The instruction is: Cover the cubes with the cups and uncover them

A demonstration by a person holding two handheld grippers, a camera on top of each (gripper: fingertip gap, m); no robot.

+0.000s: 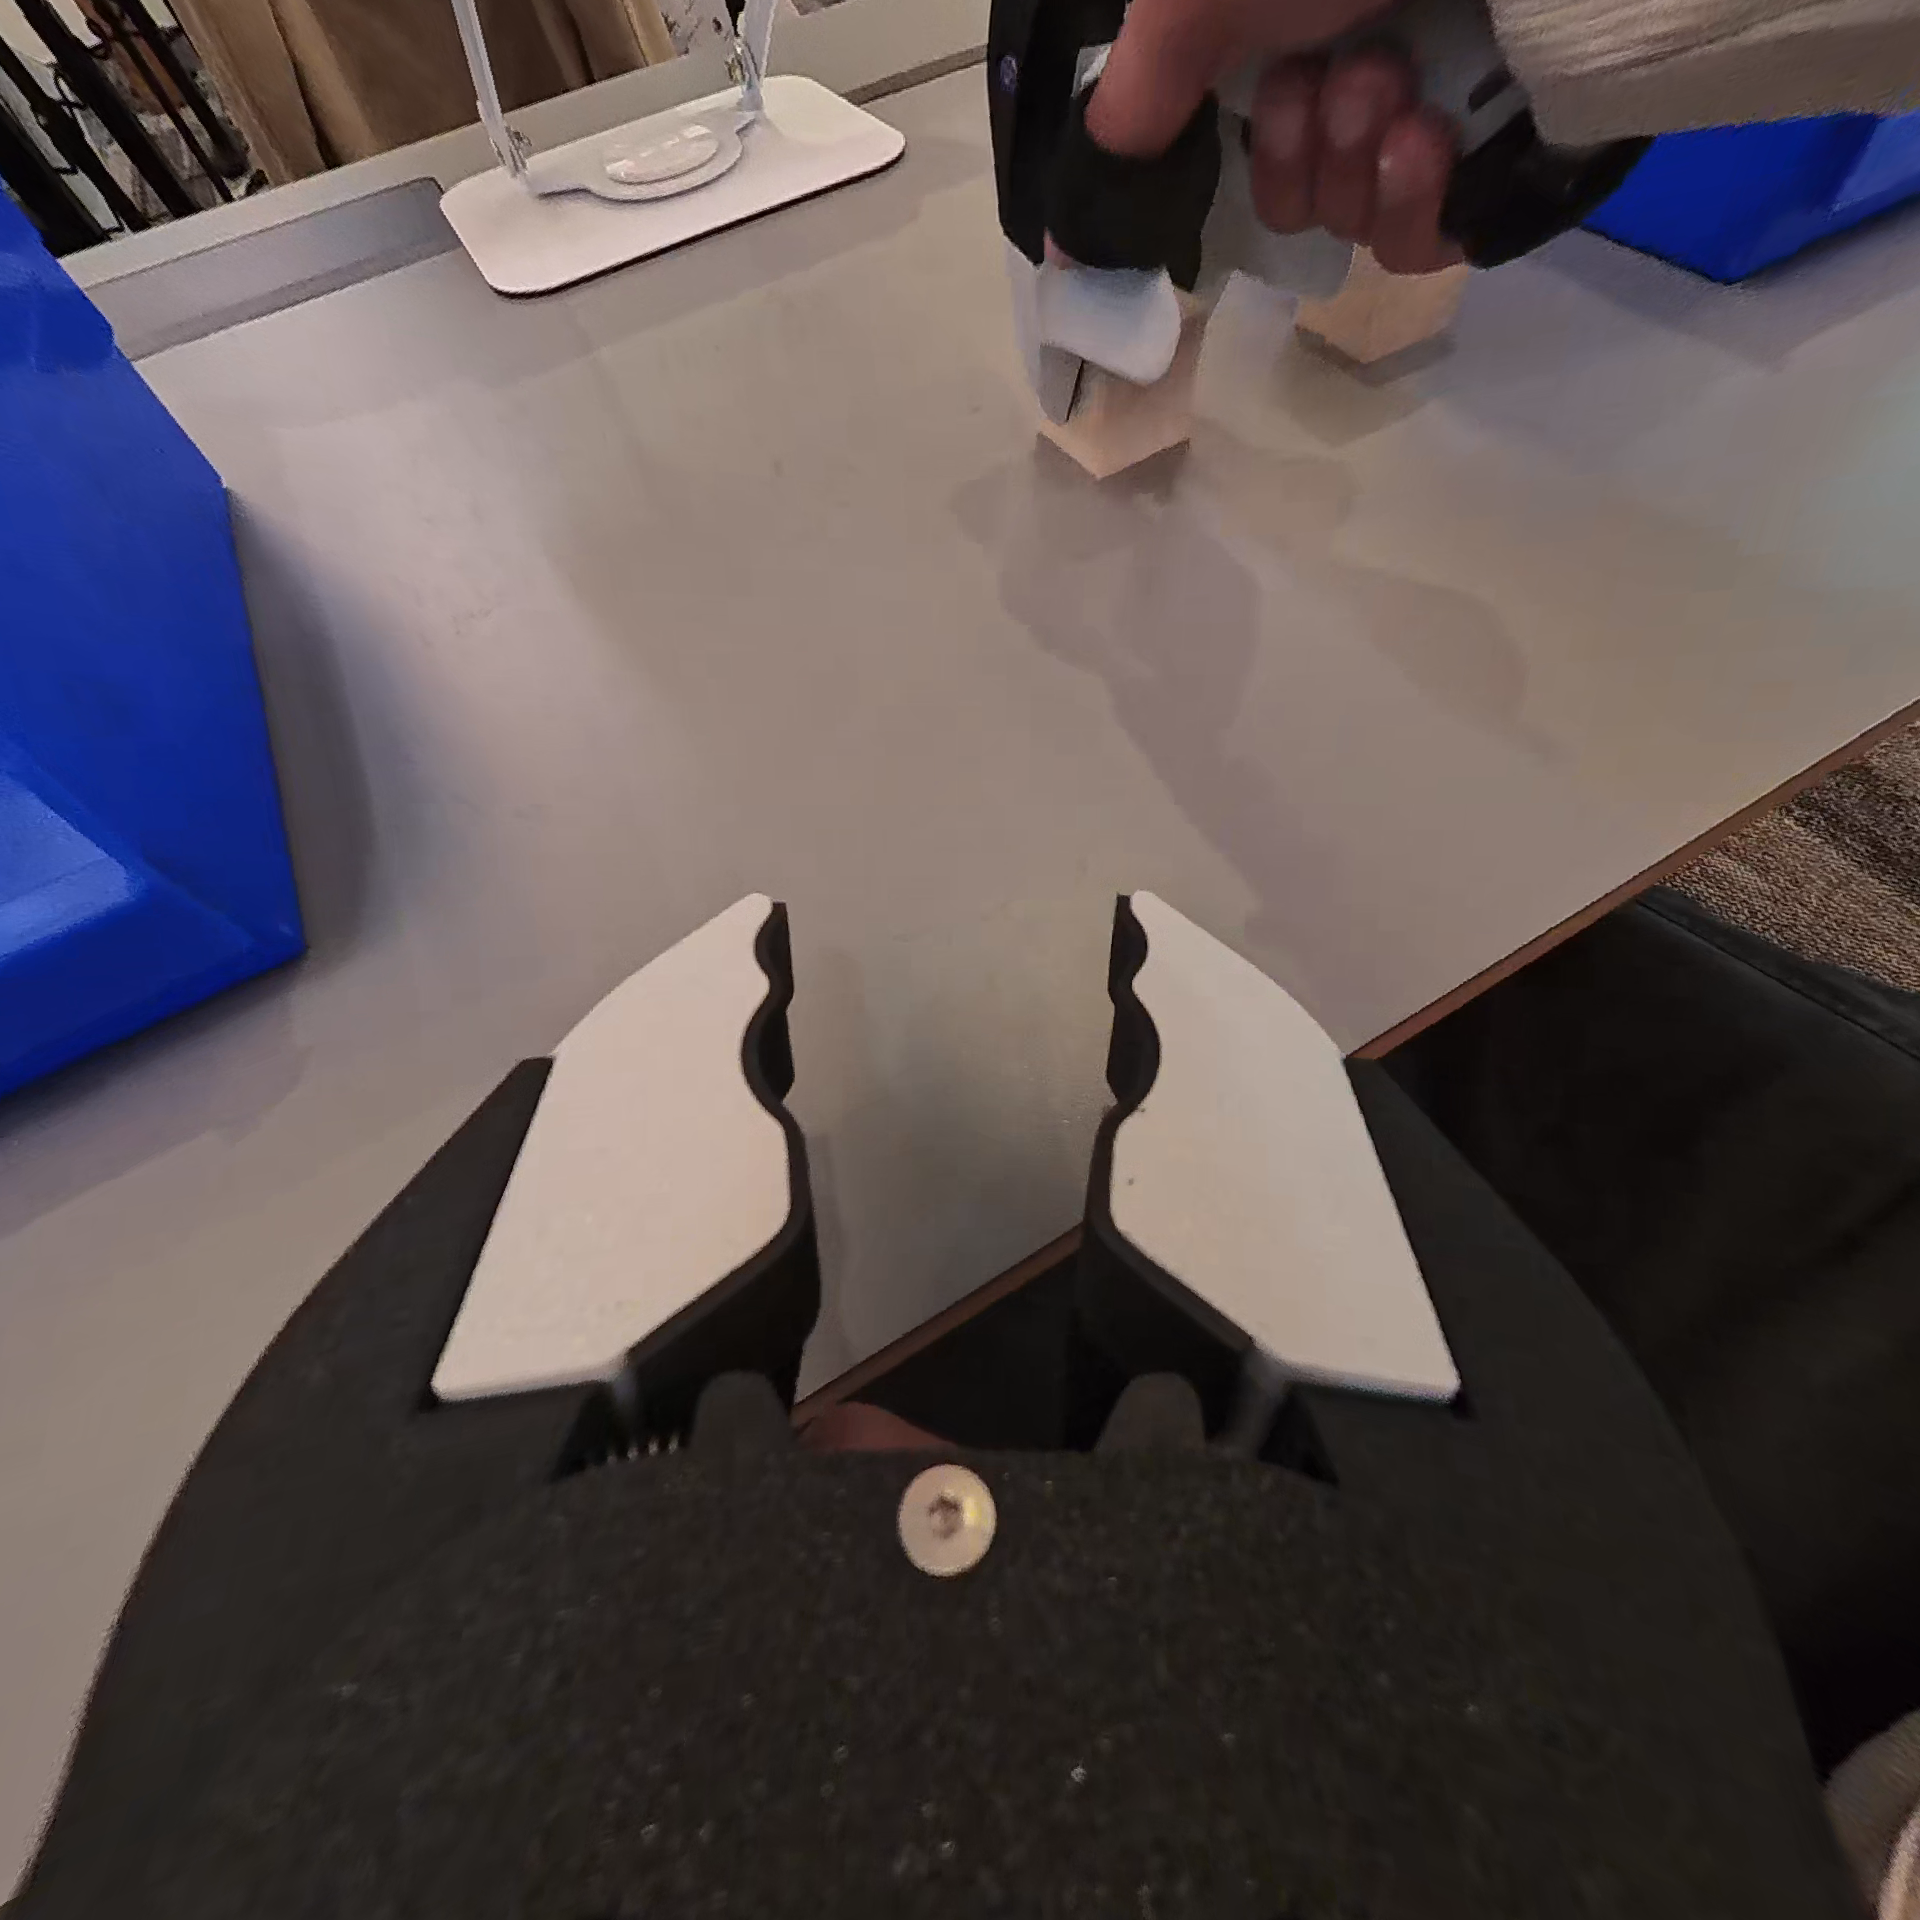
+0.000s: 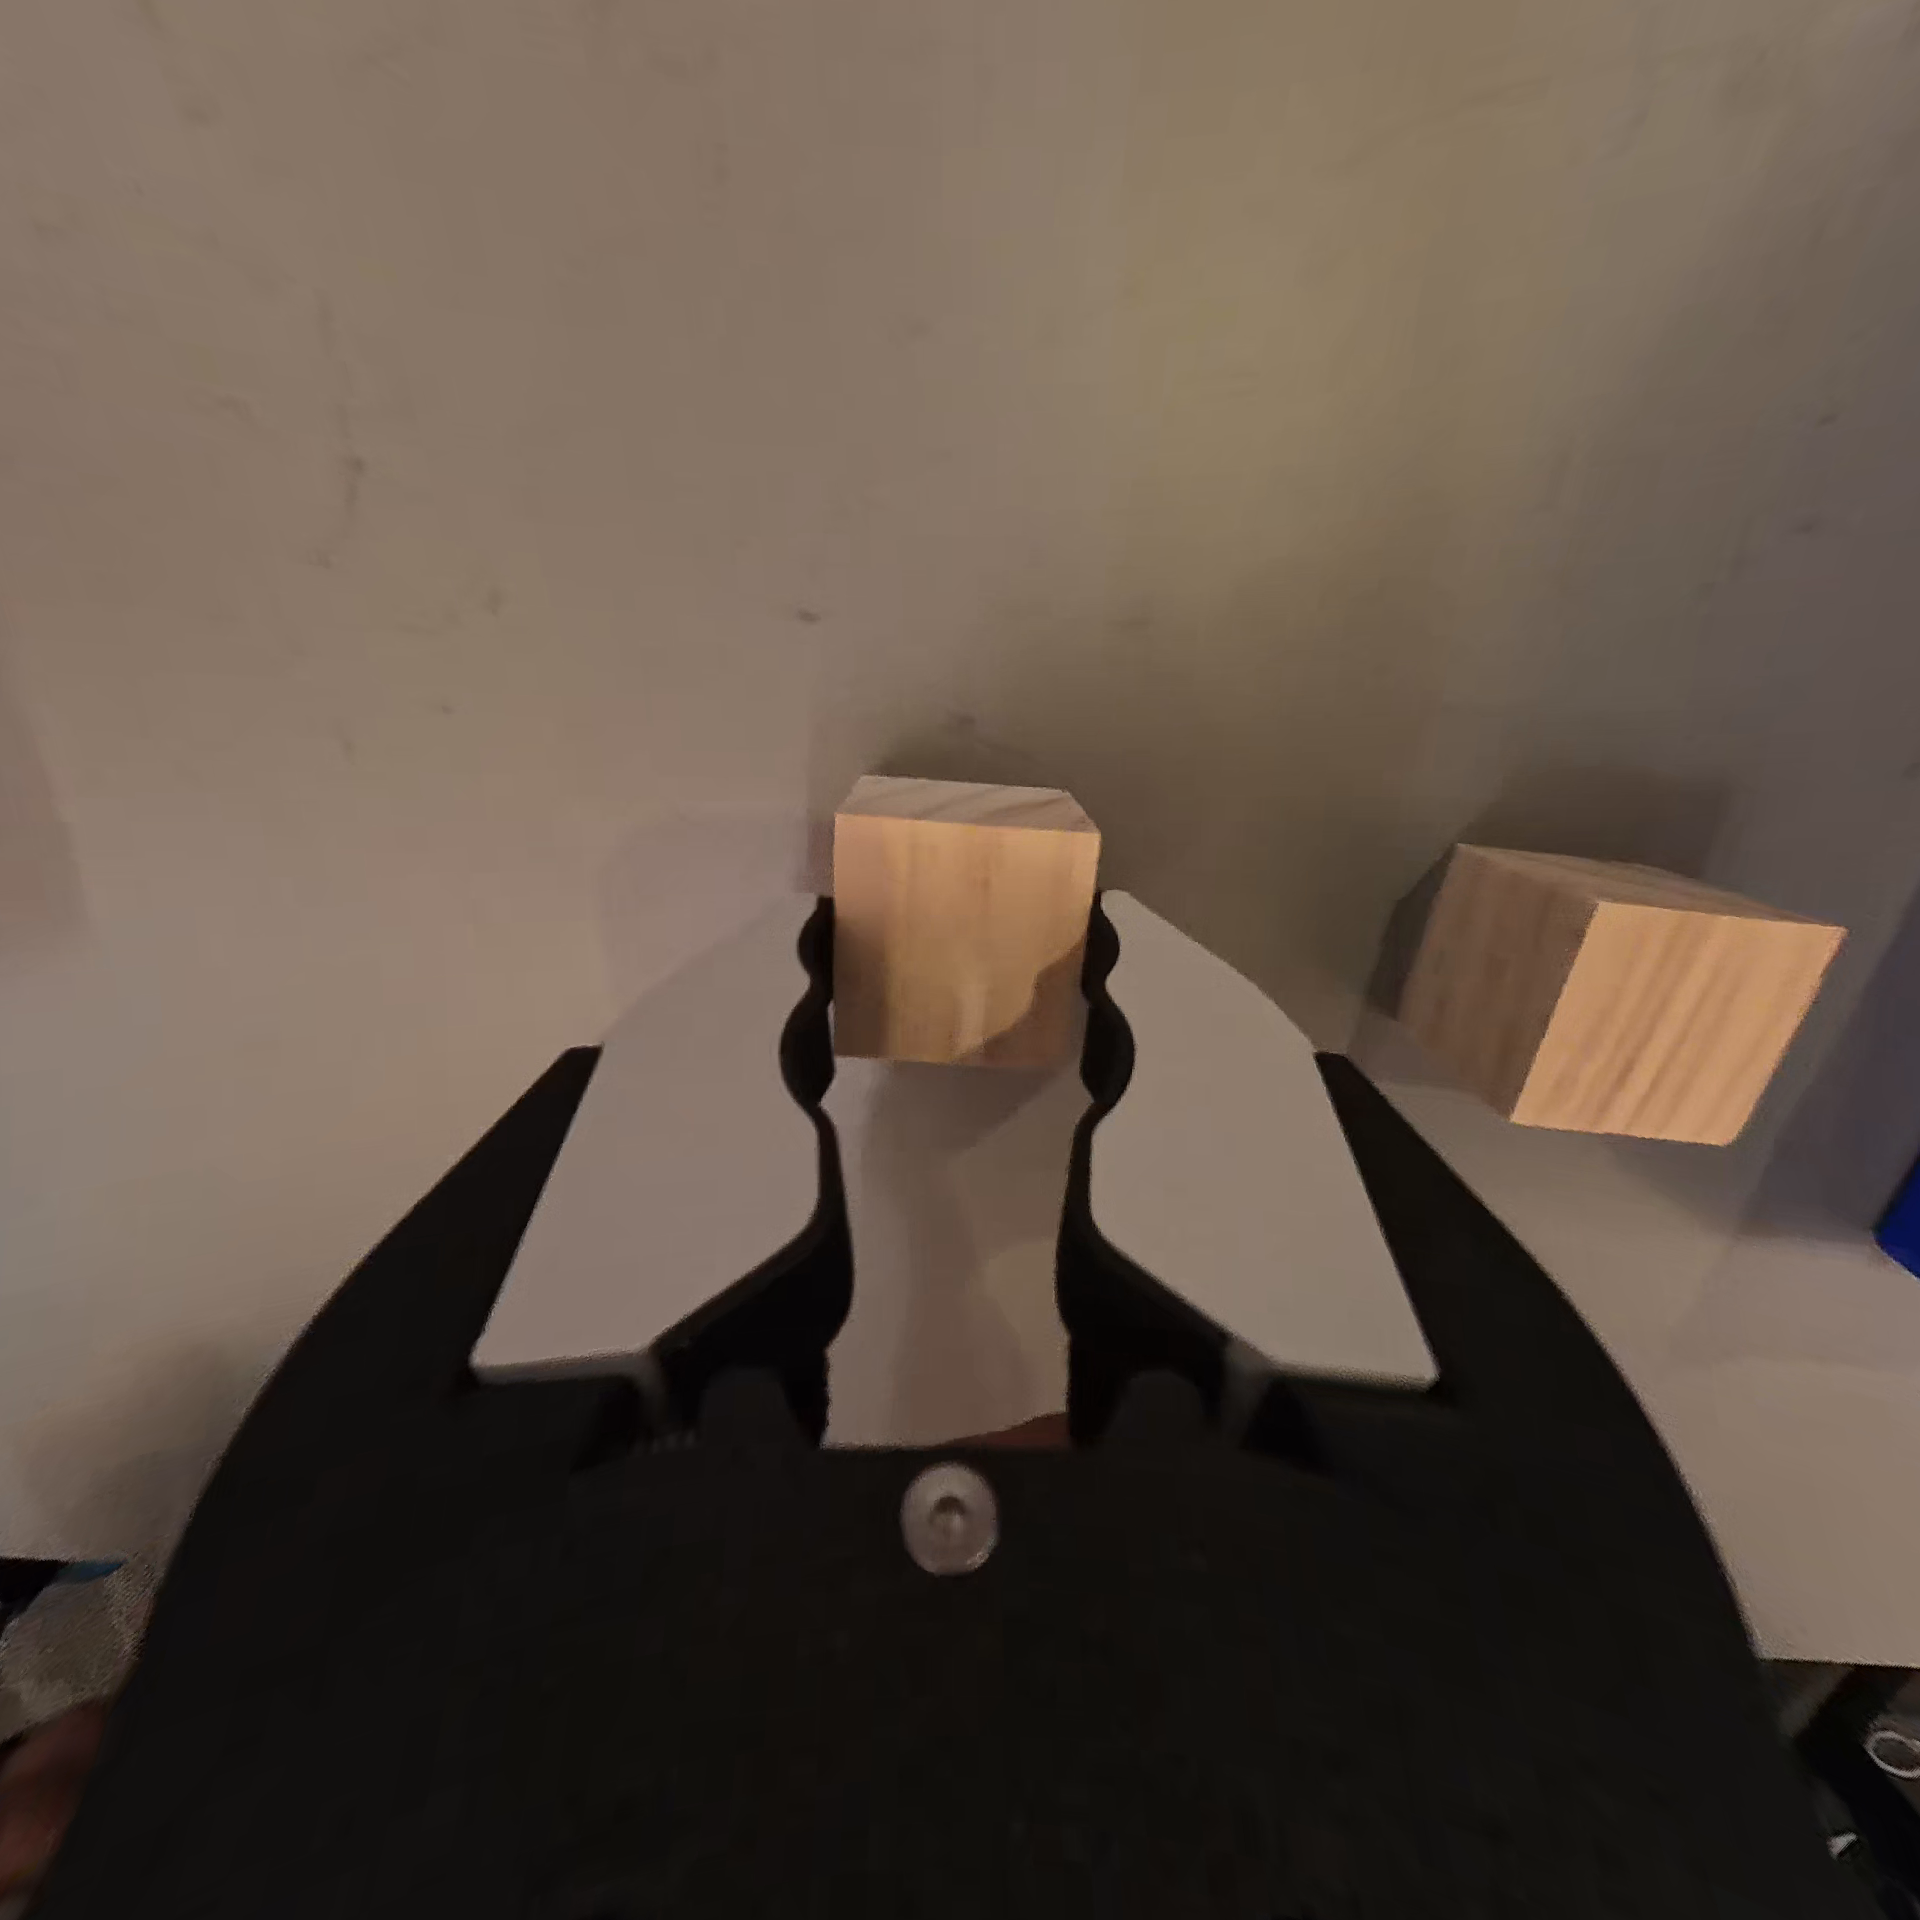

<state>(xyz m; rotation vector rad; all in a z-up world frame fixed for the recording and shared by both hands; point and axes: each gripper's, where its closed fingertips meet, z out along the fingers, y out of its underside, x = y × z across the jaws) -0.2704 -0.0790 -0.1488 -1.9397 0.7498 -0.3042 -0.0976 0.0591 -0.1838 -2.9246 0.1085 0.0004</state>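
Two light wooden cubes stand on the grey table (image 1: 727,623). My right gripper (image 2: 961,914) points down at the table and its fingertips press both sides of the nearer cube (image 2: 966,935), which rests on the table. The second cube (image 2: 1621,997) stands free just to its right. In the left wrist view the right gripper (image 1: 1070,400), held by a hand, is over the same cube (image 1: 1122,442), with the second cube (image 1: 1371,312) behind it. My left gripper (image 1: 951,914) is open and empty above the table's near edge. No cups are in view.
A blue bin (image 1: 114,644) stands at the left and another blue bin (image 1: 1756,197) at the far right. A white stand with a flat base (image 1: 675,177) is at the back. The table's front edge (image 1: 1558,883) runs diagonally at the right, with a dark seat beyond.
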